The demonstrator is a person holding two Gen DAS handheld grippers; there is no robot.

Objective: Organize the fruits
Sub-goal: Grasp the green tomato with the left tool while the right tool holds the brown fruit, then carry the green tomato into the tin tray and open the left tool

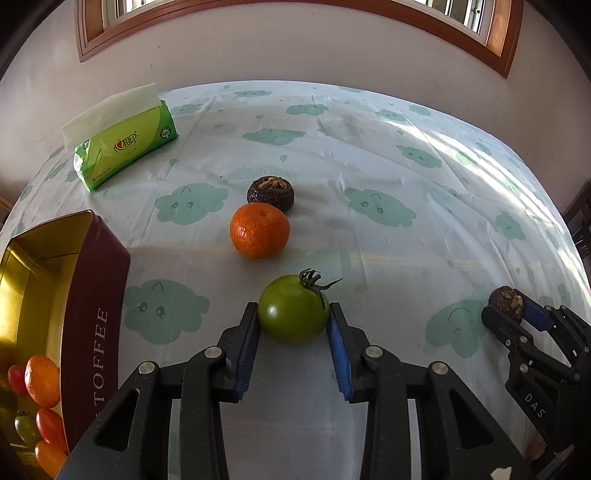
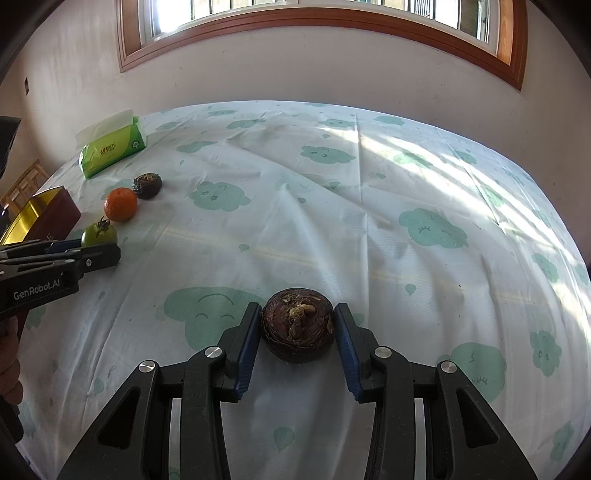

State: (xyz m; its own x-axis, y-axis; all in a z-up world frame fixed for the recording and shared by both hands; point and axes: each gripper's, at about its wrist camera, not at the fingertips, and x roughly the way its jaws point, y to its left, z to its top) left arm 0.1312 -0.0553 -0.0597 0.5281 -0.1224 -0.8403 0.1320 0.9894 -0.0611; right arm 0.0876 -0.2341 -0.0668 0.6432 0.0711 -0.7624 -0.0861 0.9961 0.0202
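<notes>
A green tomato (image 1: 291, 314) with a dark stalk rests on the cloud-print tablecloth, and my left gripper (image 1: 293, 308) is shut on it, blue pads pressed to both sides. My right gripper (image 2: 295, 312) is shut on a dark brown round fruit (image 2: 297, 326) that sits on the cloth. Beyond the tomato lie an orange mandarin (image 1: 259, 230) and a second dark brown fruit (image 1: 271, 194). A maroon TOFFEE tin (image 1: 96, 295) with a gold inside stands at the left and holds several small red, orange and green fruits (image 1: 42, 384).
A green tissue pack (image 1: 125, 147) lies at the far left of the table. The wall and a wooden window frame (image 2: 317, 22) run behind the table's far edge. Sunlit tablecloth (image 2: 443, 184) spreads to the right.
</notes>
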